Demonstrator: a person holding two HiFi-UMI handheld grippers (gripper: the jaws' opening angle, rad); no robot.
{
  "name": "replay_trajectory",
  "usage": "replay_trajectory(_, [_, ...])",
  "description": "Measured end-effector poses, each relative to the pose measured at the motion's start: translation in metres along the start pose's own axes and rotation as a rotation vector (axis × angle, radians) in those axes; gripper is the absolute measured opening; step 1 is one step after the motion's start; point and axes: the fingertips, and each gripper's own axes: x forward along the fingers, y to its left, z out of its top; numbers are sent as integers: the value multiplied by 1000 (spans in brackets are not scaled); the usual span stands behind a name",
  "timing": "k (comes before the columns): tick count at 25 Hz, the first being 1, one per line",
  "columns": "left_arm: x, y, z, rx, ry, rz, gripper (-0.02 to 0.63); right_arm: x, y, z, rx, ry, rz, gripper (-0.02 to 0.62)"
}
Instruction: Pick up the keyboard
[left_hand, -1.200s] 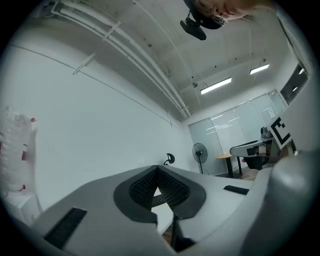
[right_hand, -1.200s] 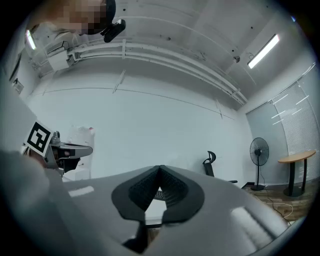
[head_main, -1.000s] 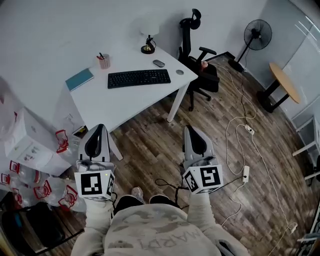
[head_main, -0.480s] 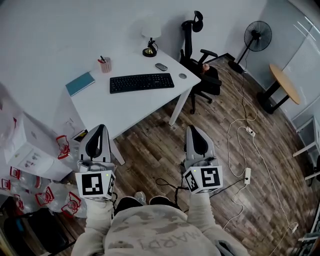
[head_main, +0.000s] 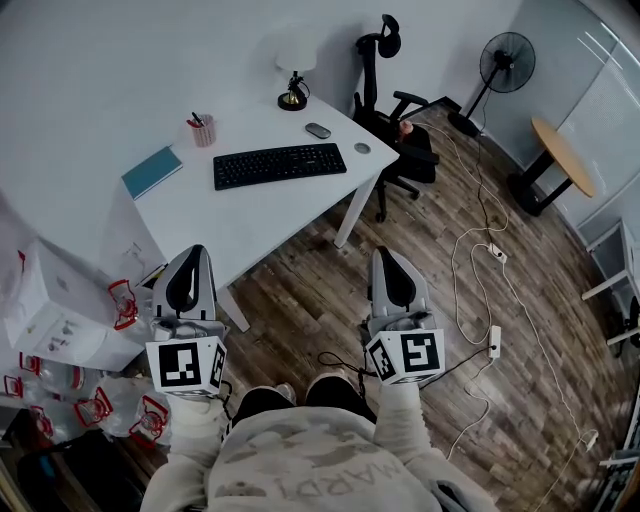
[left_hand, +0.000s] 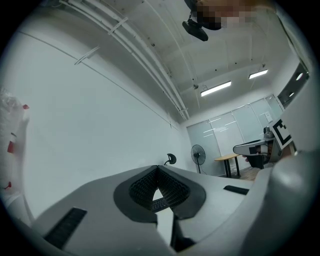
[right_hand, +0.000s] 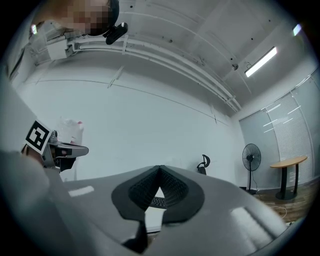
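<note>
The left tongs (head_main: 193, 254) and right tongs (head_main: 386, 256) were both shut and empty. In the head view they pointed toward the white desk (head_main: 250, 225), well apart from the black keyboard (head_main: 280, 165), which lay on it between a teal notebook (head_main: 152, 172) and a mouse (head_main: 318, 130). In the left gripper view the jaw tips met, and a sliver of keyboard (left_hand: 160, 204) showed through the gap below them. The right gripper view showed the same: tips together, with the keyboard (right_hand: 158, 201) beyond them.
</note>
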Motion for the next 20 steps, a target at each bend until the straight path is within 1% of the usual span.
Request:
replay_trajectory(5, [19, 1, -6, -11, 2, -12, 6, 16, -9, -6, -6, 12, -10, 10])
replay_trajectory(12, [57, 17, -10, -23, -1, 15, 6, 61, -22, -11, -13, 13, 13, 11])
replay_trajectory(20, [108, 23, -10, 1, -10, 34, 6, 115, -46, -15, 0, -15, 42, 11])
